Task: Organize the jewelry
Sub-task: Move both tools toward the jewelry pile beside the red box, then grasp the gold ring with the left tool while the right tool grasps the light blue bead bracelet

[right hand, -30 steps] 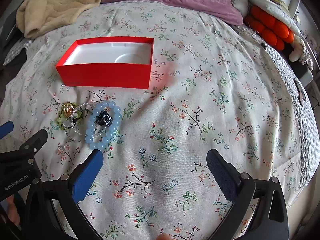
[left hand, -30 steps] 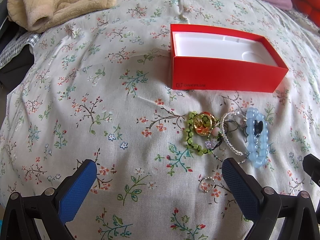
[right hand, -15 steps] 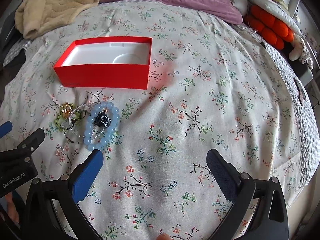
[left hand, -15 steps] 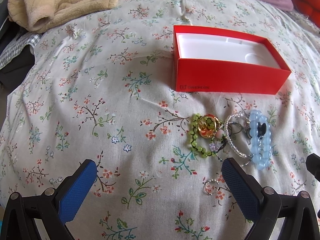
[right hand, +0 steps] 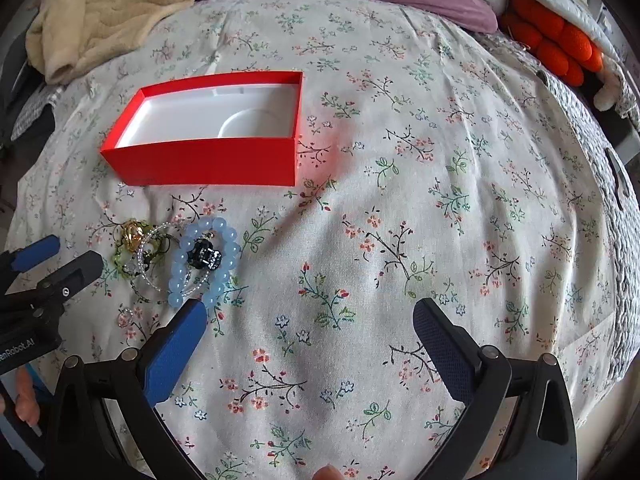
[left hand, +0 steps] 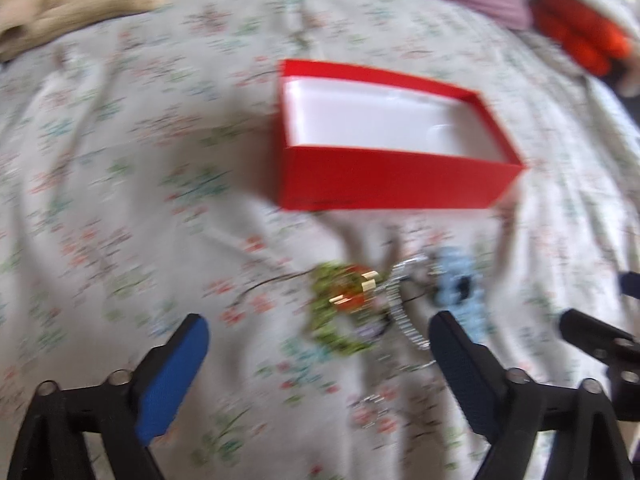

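**Jewelry heaped near the red box, both jaws spread and empty**

My left gripper (left hand: 316,350) hangs over the floral bedspread (right hand: 400,220) with its jaws wide apart, holding nothing; this view is blurred. My right gripper (right hand: 310,330) is likewise spread and empty. The red box (right hand: 208,160) sits open on the bed, its white inside bare. Just near of it lies the jewelry: a green bead bracelet (right hand: 120,258) with a gold piece (right hand: 133,232), a silvery chain (right hand: 154,276), and a pale blue bead bracelet (right hand: 182,280) ringing a black clip (right hand: 205,257). A beige blanket (right hand: 100,12) lies far left.
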The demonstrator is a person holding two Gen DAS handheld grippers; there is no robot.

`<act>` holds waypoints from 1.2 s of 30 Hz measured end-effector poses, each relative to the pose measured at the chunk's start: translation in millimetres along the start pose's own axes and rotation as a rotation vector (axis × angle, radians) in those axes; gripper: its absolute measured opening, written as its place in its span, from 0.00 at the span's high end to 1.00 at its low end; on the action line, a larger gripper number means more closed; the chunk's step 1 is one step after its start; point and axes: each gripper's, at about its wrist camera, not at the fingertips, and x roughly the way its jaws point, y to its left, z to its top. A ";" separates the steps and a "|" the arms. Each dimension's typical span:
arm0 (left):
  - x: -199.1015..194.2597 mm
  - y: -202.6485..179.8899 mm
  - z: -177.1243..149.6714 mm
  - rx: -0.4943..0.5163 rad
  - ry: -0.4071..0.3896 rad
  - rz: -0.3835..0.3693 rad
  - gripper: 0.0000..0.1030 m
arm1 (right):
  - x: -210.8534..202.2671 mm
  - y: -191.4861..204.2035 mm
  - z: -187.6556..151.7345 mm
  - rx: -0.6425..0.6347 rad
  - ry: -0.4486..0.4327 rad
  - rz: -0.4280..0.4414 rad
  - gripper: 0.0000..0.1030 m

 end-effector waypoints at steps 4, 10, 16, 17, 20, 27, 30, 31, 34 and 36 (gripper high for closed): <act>10.9 -3.6 3.2 0.019 -0.010 -0.100 0.36 | 7.2 -4.7 5.5 0.007 0.022 0.026 0.00; 26.8 -8.2 3.2 0.113 0.000 -0.082 0.55 | 17.3 -11.8 10.6 -0.001 0.068 0.025 0.00; 40.0 -10.3 2.5 0.155 0.013 -0.059 0.60 | 20.2 -16.8 12.0 0.007 0.092 0.050 0.00; 40.9 -10.2 2.7 0.156 0.012 -0.057 0.61 | 20.5 -16.5 12.2 0.006 0.094 0.054 0.00; 42.0 -11.6 3.6 0.158 0.005 -0.047 0.68 | 21.2 -14.5 12.0 0.001 0.094 0.064 0.00; 31.1 -11.9 3.6 0.160 -0.016 -0.033 0.74 | 21.2 -12.9 10.6 -0.007 0.095 0.085 0.00; 22.9 -9.9 3.3 0.153 -0.032 -0.032 0.74 | 22.4 -14.0 10.2 0.011 0.098 0.117 0.00; 19.4 -7.7 3.4 0.147 -0.038 -0.029 0.74 | 23.2 -13.3 10.0 0.021 0.099 0.138 0.01; 11.0 0.4 4.0 0.120 -0.046 -0.019 0.74 | 28.5 -9.9 9.0 0.040 0.127 0.199 0.06; 7.2 7.0 3.2 0.099 -0.040 0.002 0.74 | 32.8 -5.1 7.5 0.051 0.150 0.261 0.12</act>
